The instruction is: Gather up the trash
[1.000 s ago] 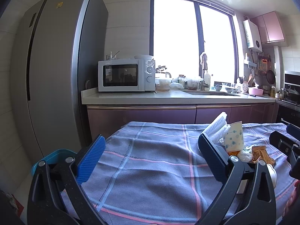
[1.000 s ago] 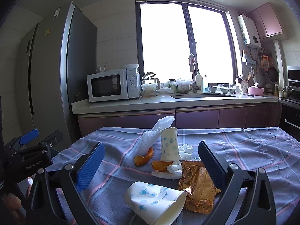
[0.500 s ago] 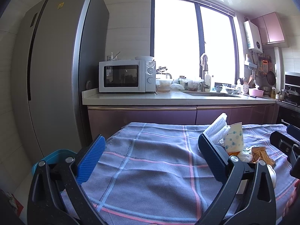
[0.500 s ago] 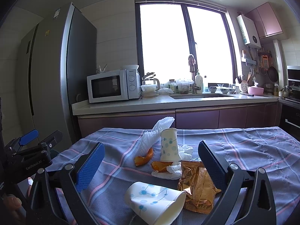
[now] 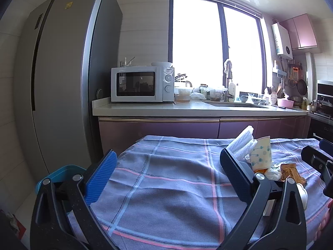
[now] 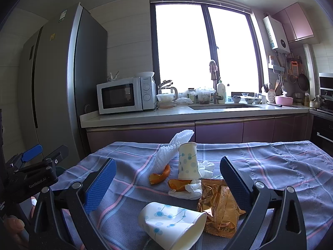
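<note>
Trash lies on a plaid cloth-covered table (image 6: 281,166). A paper cup (image 6: 172,227) lies on its side between my right gripper's (image 6: 166,170) open fingers. A gold wrapper (image 6: 218,206) lies beside it. Behind stand an upside-down paper cup (image 6: 188,161), orange peels (image 6: 159,174), crumpled tissue (image 6: 192,189) and white foam netting (image 6: 170,150). My left gripper (image 5: 166,160) is open and empty over bare cloth; the pile (image 5: 261,156) is to its right. A blue bin (image 5: 60,173) shows low at the left.
A tall grey fridge (image 5: 62,83) stands at the left. A counter (image 5: 187,109) with a microwave (image 5: 142,84), sink and dishes runs behind the table. The left gripper shows at the left edge of the right wrist view (image 6: 35,166).
The left wrist view has drifted slightly; the kitchen sits a little lower in frame. The right gripper and the trash have not visibly moved.
</note>
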The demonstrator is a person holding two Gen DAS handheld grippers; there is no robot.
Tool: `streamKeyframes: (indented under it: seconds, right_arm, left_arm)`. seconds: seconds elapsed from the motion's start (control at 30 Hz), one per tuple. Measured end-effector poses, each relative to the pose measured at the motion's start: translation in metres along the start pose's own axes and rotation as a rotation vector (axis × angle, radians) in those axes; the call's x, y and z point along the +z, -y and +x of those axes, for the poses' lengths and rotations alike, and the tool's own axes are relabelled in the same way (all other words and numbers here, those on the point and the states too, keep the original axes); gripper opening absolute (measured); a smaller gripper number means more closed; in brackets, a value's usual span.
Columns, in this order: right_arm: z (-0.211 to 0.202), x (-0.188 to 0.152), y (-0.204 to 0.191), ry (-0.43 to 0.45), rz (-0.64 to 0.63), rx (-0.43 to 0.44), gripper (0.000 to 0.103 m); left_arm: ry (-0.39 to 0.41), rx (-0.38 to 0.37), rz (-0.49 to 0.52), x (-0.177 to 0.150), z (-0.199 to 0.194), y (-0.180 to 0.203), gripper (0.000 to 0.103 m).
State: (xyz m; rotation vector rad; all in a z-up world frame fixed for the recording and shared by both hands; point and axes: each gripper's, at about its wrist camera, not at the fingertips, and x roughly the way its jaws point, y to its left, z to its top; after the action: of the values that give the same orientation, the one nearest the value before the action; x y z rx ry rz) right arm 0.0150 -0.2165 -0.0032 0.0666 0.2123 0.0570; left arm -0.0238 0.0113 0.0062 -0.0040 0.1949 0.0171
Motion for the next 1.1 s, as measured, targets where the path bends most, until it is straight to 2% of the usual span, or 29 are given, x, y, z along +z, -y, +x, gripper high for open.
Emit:
streamKeyframes:
  seconds: [1.1]
  right_arm:
    - [0.0039, 0.0012, 0.0001, -0.012, 0.008, 0.012, 0.096]
  left_arm:
    - [-0.016, 0.004, 0.000, -0.0004, 0.0030, 0.0008, 0.098]
